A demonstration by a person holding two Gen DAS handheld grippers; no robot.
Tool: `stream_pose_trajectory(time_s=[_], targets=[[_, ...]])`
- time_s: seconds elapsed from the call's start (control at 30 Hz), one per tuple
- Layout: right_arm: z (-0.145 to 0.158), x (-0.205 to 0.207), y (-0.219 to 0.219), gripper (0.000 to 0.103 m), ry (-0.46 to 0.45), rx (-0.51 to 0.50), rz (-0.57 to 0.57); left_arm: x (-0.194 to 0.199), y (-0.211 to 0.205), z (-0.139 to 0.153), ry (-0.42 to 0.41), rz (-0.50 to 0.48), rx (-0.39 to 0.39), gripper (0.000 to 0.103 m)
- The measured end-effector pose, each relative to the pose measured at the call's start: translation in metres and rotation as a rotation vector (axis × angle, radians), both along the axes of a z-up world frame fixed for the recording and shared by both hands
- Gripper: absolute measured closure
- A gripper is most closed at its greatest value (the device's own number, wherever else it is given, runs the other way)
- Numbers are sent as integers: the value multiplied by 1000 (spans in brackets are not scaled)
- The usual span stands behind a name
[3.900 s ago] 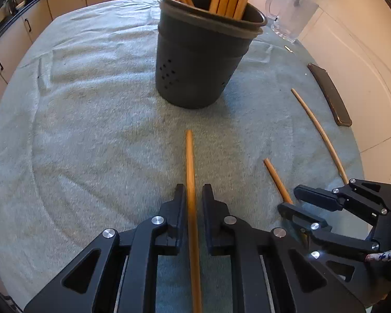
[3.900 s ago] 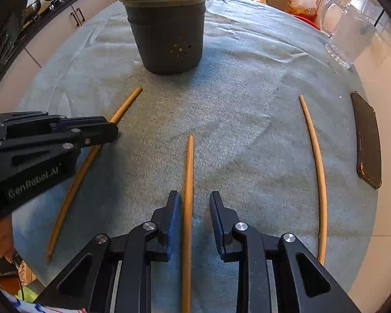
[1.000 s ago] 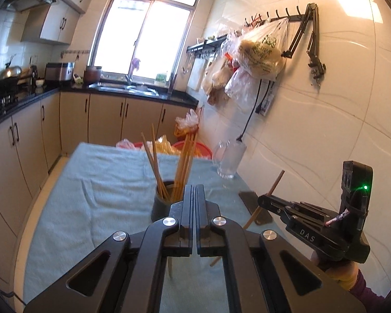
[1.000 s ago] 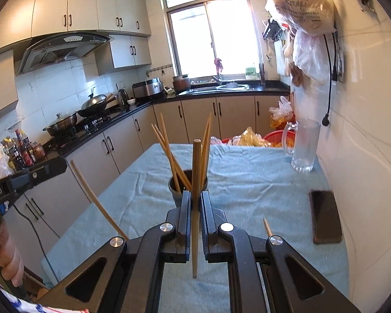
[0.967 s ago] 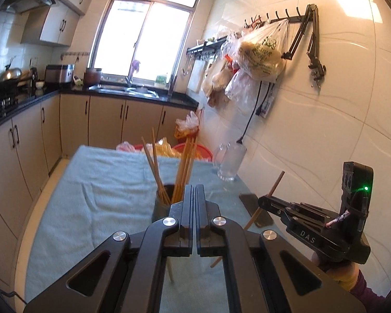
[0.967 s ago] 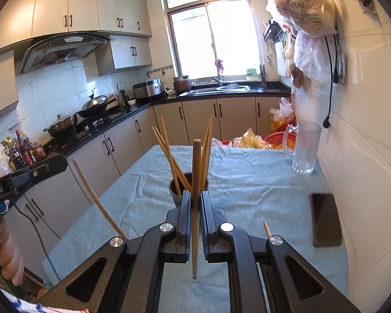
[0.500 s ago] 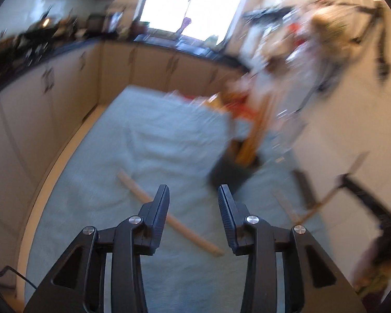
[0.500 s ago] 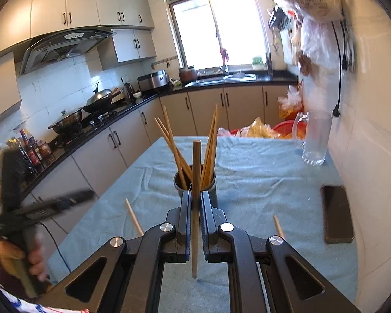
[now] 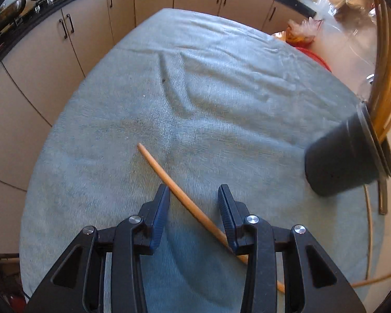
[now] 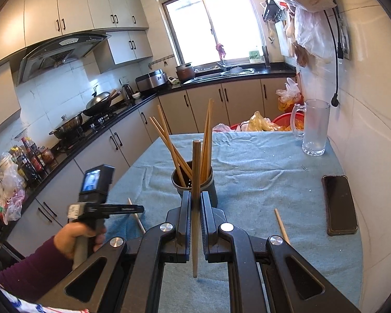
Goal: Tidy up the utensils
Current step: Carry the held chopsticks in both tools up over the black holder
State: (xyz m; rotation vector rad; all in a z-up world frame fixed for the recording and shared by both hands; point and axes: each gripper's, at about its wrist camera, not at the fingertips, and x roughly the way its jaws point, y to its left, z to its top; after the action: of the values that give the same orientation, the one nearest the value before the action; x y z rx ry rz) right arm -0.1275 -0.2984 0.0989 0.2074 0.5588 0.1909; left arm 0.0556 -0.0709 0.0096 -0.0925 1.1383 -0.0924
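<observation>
Your right gripper (image 10: 194, 203) clamps one chopstick (image 10: 195, 182) upright before the holder (image 10: 195, 185), which has five. Your left gripper (image 9: 194, 198), jaws just opened and empty-handed now, straddles one lying chopstick (image 9: 179, 190) untouched.

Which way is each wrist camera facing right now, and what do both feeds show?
Left wrist: on the left gripper, looking steeply down at the cloth-covered table; open jaws straddle a loose chopstick.
Right wrist: on the right gripper, facing across the table toward the window; jaws shut on an upright chopstick; the person's left hand and sleeve show.
Shared: the dark chopstick holder, the table, and the left gripper.
</observation>
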Motion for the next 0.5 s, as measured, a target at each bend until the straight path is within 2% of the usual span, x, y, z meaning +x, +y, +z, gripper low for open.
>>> stream_pose_trajectory(time_s=[0.03, 0.07, 0.17, 0.23, 0.33, 0.5], targets=[[0, 0, 0, 96, -1, -1, 1, 3, -4, -1, -2, -13, 19, 81], [0, 0, 0, 96, -1, -3, 2, 4, -6, -1, -9, -16, 37, 85], [-2, 1, -1, 96, 4, 1, 1, 7, -4, -3, -29, -19, 27, 96], [-4, 1, -2, 96, 11, 5, -1, 4, -3, -3, -37, -22, 21, 97], [-6, 2, -1, 96, 15, 2, 0, -5, -4, 10, -81, -47, -58, 97], [-4, 0, 0, 96, 7, 3, 2, -42, -3, 43, -186, -100, -175, 97]])
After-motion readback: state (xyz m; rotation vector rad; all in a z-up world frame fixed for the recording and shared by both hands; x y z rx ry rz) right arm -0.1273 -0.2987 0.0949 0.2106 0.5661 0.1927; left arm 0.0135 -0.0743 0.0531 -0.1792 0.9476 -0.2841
